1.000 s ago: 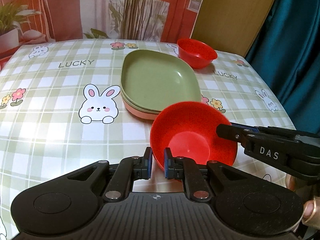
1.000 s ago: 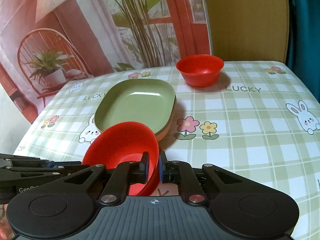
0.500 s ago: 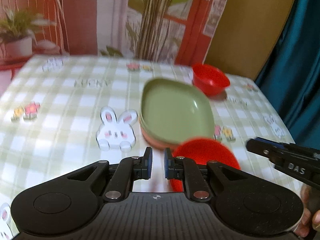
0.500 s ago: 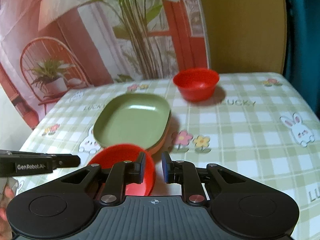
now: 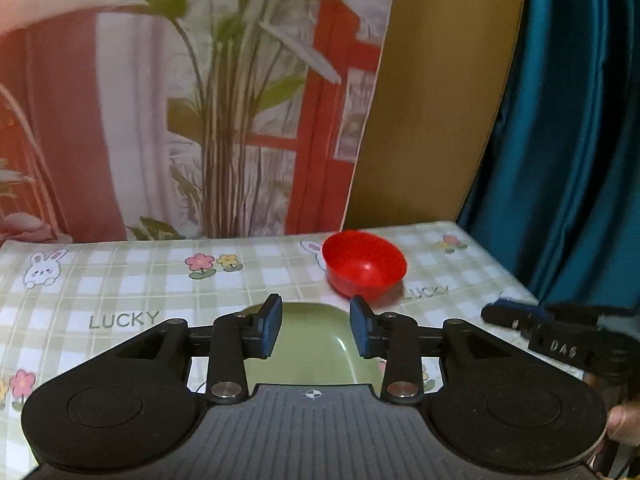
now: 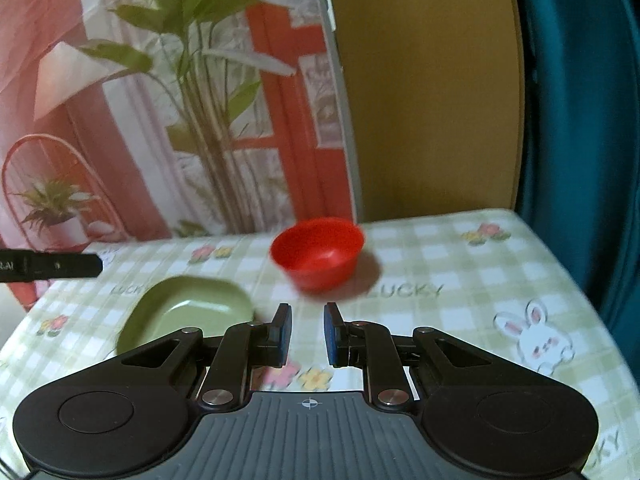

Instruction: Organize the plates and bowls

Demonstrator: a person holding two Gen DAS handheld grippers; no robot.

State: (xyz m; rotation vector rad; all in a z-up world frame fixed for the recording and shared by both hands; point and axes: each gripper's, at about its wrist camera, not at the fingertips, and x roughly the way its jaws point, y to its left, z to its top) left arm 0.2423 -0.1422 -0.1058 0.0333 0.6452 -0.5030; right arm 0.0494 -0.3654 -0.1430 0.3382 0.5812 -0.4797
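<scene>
Green plate half hidden behind left gripper, jaws opening, empty, right gripper jaws apart.

Two wrist views, shared red bowl

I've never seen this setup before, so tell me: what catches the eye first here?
The bright red bowl stands alone near the table's far edge, by the word LUCKY on the checked bunny tablecloth. Nearer, to its left, lies a green plate. Both grippers, left and right, hover with nothing between their jaws; the left's are opening.
</scene>
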